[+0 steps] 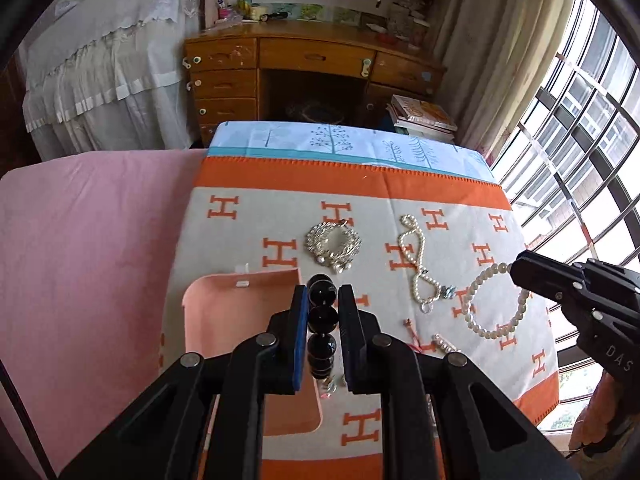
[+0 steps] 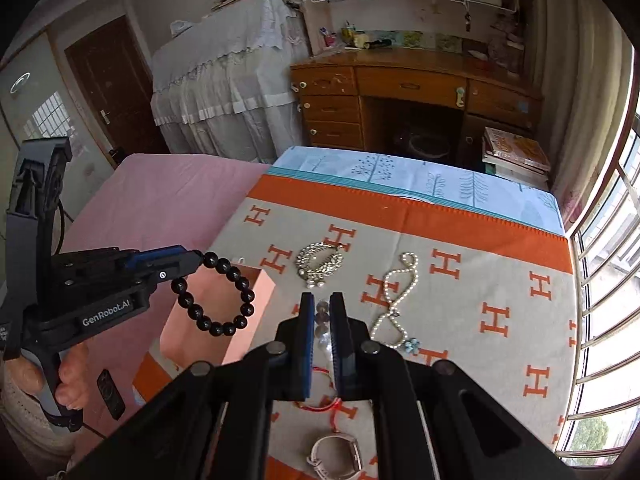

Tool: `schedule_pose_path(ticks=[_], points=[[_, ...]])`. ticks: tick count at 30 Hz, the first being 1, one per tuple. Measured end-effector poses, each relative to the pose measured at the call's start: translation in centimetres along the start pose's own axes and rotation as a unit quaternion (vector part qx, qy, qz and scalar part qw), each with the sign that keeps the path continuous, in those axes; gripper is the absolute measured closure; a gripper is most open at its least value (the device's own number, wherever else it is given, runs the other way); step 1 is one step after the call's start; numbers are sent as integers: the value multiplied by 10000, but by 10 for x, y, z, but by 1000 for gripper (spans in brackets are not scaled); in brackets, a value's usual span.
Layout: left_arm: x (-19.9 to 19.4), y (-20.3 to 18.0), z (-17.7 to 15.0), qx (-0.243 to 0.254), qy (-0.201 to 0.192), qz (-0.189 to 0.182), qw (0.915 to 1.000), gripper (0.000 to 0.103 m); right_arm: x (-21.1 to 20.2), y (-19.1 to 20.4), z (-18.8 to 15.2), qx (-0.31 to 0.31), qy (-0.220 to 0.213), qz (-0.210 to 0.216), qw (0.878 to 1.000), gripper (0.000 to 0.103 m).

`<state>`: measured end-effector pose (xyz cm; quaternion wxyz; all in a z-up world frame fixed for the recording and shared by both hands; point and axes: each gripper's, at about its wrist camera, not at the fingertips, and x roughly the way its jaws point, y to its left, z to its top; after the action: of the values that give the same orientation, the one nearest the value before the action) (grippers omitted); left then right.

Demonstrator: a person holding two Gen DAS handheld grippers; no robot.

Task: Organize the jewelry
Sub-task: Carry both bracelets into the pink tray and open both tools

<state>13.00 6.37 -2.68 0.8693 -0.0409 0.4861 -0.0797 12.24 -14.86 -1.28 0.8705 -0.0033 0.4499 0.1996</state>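
Observation:
My left gripper (image 1: 323,294) is shut on a black bead bracelet (image 1: 322,320), which hangs above the open peach box (image 1: 240,316); the right wrist view shows the same bracelet (image 2: 224,296) dangling from the left gripper (image 2: 198,259) over the box (image 2: 208,320). My right gripper (image 2: 321,304) is shut on a white pearl bracelet (image 2: 322,326); in the left wrist view it (image 1: 516,268) holds the pearl loop (image 1: 496,300) above the blanket. A silver brooch (image 1: 333,242) and a pearl necklace (image 1: 418,264) lie on the blanket.
The orange-and-grey H-pattern blanket (image 1: 500,360) covers a table beside a pink bed (image 1: 80,260). A red string bracelet (image 2: 320,400) and a white watch (image 2: 336,456) lie near the front. A wooden desk (image 1: 312,64) stands behind; barred windows (image 1: 592,140) are at right.

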Motion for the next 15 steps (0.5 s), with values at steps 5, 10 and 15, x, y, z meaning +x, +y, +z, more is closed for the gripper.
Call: schedule_pose_path(ticks=[5,10,15], points=[[26,34,-40,-302,329,-168,9989,91,17,47,-1,-338,150,262,9990,96],[63,58,-74,-633,660,-414,9949,90,47,85,-5,-582,409,414,9966,96],[70,79,-94,-712,469,31,9964,90,77,109,-8,-660,632,471,9947,96]])
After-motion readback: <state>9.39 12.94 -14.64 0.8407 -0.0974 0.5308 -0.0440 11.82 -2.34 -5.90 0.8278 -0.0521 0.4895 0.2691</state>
